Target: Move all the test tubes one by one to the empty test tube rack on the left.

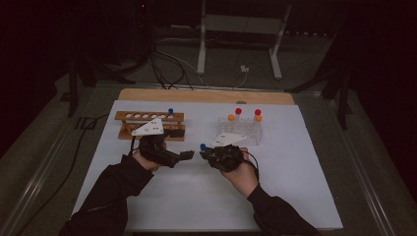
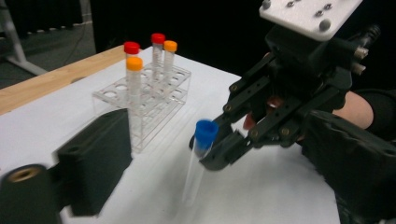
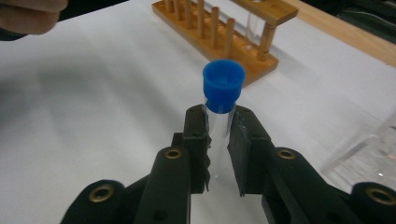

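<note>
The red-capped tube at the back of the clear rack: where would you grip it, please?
Probably on the neck just under the red cap, coming down from above: the red-capped tube stands upright, its lower body sits inside the clear rack, and orange-capped tubes crowd its sides.

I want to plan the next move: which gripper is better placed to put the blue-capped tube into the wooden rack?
Right. The right gripper already clamps the blue-capped tube. The left gripper looks empty, though nearer the wooden rack.

No readable text, labels or numbers — marks on plates too blurred.
</note>
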`<action>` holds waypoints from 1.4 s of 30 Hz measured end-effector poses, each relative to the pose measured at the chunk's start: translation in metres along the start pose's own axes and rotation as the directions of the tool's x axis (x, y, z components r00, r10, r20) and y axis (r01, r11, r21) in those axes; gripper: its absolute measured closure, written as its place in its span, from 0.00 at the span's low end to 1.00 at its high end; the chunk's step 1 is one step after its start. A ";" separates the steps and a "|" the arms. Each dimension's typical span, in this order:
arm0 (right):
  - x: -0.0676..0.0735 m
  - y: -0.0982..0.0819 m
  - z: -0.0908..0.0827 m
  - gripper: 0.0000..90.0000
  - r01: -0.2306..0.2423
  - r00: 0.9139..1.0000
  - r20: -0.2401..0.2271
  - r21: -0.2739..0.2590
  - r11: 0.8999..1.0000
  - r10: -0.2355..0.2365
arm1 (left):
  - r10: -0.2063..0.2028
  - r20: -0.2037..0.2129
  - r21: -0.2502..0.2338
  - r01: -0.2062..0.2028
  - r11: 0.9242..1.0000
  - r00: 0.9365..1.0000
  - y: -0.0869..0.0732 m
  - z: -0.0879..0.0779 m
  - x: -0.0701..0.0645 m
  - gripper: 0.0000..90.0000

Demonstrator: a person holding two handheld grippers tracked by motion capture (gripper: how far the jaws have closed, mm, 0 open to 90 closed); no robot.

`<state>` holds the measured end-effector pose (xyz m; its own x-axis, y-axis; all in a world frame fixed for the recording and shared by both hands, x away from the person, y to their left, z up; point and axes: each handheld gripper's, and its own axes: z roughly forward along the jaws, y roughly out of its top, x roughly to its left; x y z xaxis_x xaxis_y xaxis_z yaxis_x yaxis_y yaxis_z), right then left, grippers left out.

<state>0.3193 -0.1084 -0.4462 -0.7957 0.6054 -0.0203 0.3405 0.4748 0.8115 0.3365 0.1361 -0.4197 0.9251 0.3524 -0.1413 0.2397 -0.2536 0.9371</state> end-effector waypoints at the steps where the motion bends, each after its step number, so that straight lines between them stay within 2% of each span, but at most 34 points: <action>1: 0.002 -0.001 0.001 0.86 0.000 1.000 -0.004 0.001 1.000 0.000 | -0.001 0.005 0.004 0.001 1.000 1.000 0.000 0.002 -0.001 0.19; 5: 0.006 -0.002 0.003 0.86 0.012 1.000 -0.017 0.004 1.000 -0.012 | 0.015 -0.003 0.027 -0.015 1.000 1.000 -0.002 0.009 -0.003 0.30; 6: 0.008 -0.001 0.003 0.86 0.012 1.000 -0.023 0.005 1.000 -0.012 | 0.019 -0.005 0.031 -0.019 0.999 1.000 -0.003 0.011 -0.003 0.39; 7: 0.008 -0.001 0.003 0.86 0.012 1.000 -0.023 0.005 1.000 -0.012 | 0.021 -0.006 0.035 -0.021 0.999 1.000 -0.003 0.012 -0.003 0.39; 8: 0.008 -0.001 0.003 0.86 0.012 1.000 -0.026 0.004 1.000 -0.012 | 0.026 -0.013 0.039 -0.025 0.999 1.000 -0.003 0.014 -0.003 0.46; 9: 0.008 -0.001 0.003 0.86 0.012 1.000 -0.026 0.004 1.000 -0.012 | 0.031 -0.013 0.045 -0.030 0.999 0.999 -0.003 0.015 -0.004 0.46; 10: 0.009 0.000 0.003 0.86 0.013 1.000 -0.029 0.000 1.000 -0.013 | 0.035 -0.020 0.051 -0.034 0.998 0.999 -0.004 0.017 -0.004 0.51; 11: 0.009 0.000 0.003 0.86 0.013 1.000 -0.029 0.000 1.000 -0.013 | 0.042 -0.024 0.060 -0.041 0.997 0.999 -0.004 0.018 -0.004 0.51; 14: 0.008 0.001 0.002 0.86 0.011 0.999 -0.031 -0.003 1.000 -0.011 | 0.051 -0.033 0.079 -0.048 0.996 0.998 -0.006 0.023 -0.005 0.60; 17: 0.008 0.001 0.002 0.86 0.010 0.999 -0.032 -0.002 1.000 -0.010 | 0.056 -0.037 0.091 -0.053 0.994 0.998 -0.008 0.026 -0.004 0.64; 18: 0.008 0.002 0.001 0.86 0.009 0.999 -0.032 -0.004 1.000 -0.009 | 0.059 -0.042 0.097 -0.054 0.994 0.997 -0.009 0.027 -0.004 0.69; 27: 0.006 0.002 0.000 0.86 0.001 1.000 -0.030 -0.003 1.000 -0.002 | 0.082 -0.031 0.108 -0.078 0.991 0.996 -0.009 0.031 -0.003 0.83; 38: 0.005 0.003 -0.001 0.86 -0.003 0.999 -0.032 -0.022 1.000 0.002 | 0.094 -0.033 0.101 -0.090 0.991 0.995 -0.007 0.030 -0.003 0.86; 40: 0.004 0.003 -0.002 0.84 -0.011 0.999 -0.045 -0.031 0.999 0.010 | 0.098 -0.041 0.098 -0.093 0.991 0.994 -0.005 0.027 -0.003 0.86; 41: 0.004 0.003 -0.003 0.78 -0.015 0.999 -0.048 -0.033 0.999 0.013 | 0.100 -0.043 0.098 -0.095 0.991 0.994 -0.003 0.026 -0.002 0.86; 42: 0.003 0.004 -0.003 0.76 -0.019 0.999 -0.044 -0.039 0.999 0.017 | 0.096 -0.048 0.092 -0.091 0.992 0.994 -0.002 0.023 -0.002 0.86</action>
<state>0.3161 -0.1069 -0.4414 -0.8110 0.5847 0.0193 0.3358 0.4383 0.8337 0.3414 0.1150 -0.4288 0.9285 0.3697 -0.0350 0.1802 -0.3662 0.9129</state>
